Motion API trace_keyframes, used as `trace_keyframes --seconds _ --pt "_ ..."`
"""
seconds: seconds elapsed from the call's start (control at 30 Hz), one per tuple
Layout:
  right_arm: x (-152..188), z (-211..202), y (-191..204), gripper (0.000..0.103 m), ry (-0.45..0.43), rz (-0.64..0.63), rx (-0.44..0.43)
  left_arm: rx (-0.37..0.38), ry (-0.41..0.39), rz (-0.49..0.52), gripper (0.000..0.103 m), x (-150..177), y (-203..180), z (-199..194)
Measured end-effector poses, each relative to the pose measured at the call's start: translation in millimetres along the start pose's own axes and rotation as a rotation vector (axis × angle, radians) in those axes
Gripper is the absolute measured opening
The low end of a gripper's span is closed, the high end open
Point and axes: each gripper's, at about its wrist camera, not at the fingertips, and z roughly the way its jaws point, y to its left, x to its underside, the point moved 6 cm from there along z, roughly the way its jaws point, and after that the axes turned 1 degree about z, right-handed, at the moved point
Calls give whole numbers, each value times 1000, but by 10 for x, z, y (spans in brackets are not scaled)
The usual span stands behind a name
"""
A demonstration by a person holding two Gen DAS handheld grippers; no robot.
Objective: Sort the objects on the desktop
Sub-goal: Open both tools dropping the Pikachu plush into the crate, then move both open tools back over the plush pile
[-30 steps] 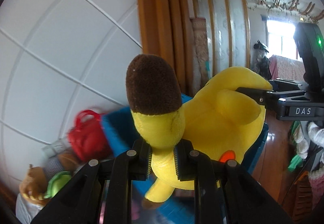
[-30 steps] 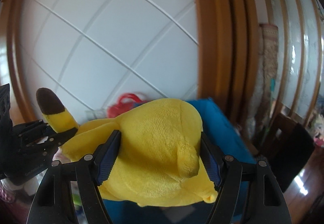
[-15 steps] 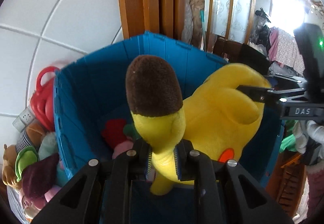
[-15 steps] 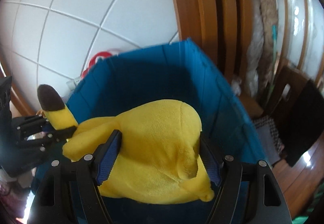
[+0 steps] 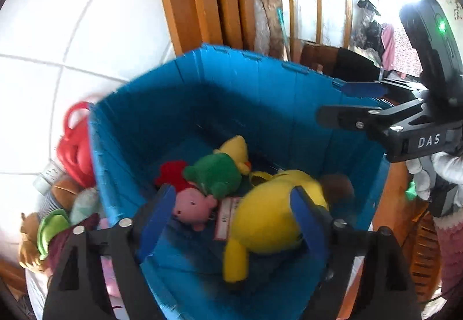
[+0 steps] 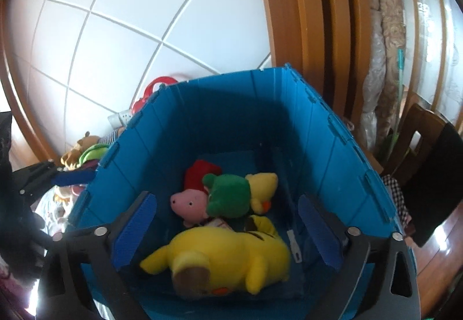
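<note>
A yellow plush with a brown-tipped ear (image 5: pixel 266 218) (image 6: pixel 225 253) lies blurred on the floor of the blue bin (image 5: pixel 260 94) (image 6: pixel 231 106), free of all pads. My left gripper (image 5: pixel 231 218) hangs over the bin's near side, jaws opening, and the plush shows beneath the gap. My right gripper (image 6: pixel 225 233) is also above the bin, jaws opening wide over the plush. In the bin lie a green frog (image 5: pixel 217 175) (image 6: pixel 228 195), a pink pig (image 5: pixel 192 207) (image 6: pixel 188 202), a yellow duck (image 5: pixel 235 146) (image 6: pixel 262 189) and a red toy (image 5: pixel 170 172).
Left of the bin lies a heap of toys with a red plastic handle bag (image 5: pixel 72 140) and a brown bear (image 6: pixel 78 152). A white tiled wall and a wooden frame stand behind. A dark wooden chair (image 6: pixel 419 146) is right of the bin. A gloved hand (image 5: pixel 445 166) holds the right gripper.
Both grippers sank toward the bin and let go of the yellow plush; it dropped out of the jaws onto the bin floor next to the other toys.
</note>
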Motion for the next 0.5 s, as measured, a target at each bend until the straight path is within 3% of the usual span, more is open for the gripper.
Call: trace_keyframes --seconds 0.17,0.5 --pt "156 -201 197 102 -46 12 3 -37 -28 -64 82 190 252 -236" --pt "606 -608 1072 102 -136 -19 -9 -86 -84 -186 82 1121 686 -976"
